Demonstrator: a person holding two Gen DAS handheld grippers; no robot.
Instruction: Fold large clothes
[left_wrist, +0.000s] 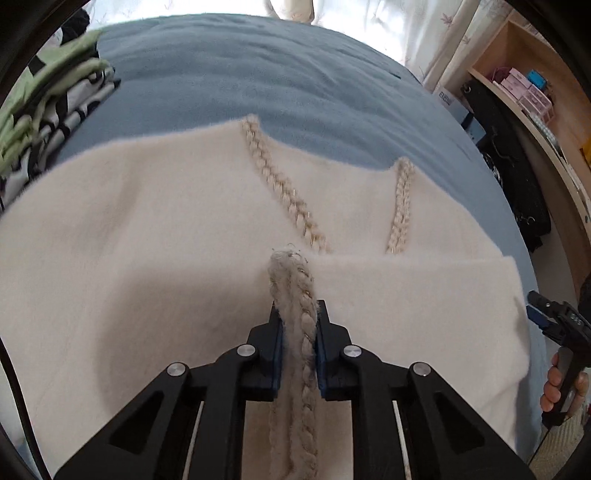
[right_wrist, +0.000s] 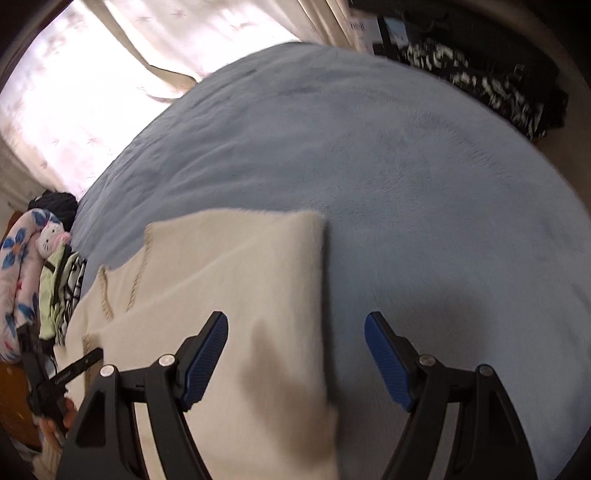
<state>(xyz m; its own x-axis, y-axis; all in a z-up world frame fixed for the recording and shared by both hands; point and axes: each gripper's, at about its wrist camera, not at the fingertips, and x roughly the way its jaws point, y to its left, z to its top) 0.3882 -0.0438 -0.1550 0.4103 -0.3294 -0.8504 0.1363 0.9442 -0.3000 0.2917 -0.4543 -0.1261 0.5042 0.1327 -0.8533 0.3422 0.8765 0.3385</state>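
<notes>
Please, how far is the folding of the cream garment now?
Done: one side of the cream garment already lies folded over as a flap on the blue blanket. In hand: the left gripper pinches the braided trim; the right gripper is open. Left: remaining folds.

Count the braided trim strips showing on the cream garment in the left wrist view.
3. One braided strip runs diagonally up the middle of the cream garment, one lies to its right, and one is clamped in the left gripper. Folds may hide more.
</notes>
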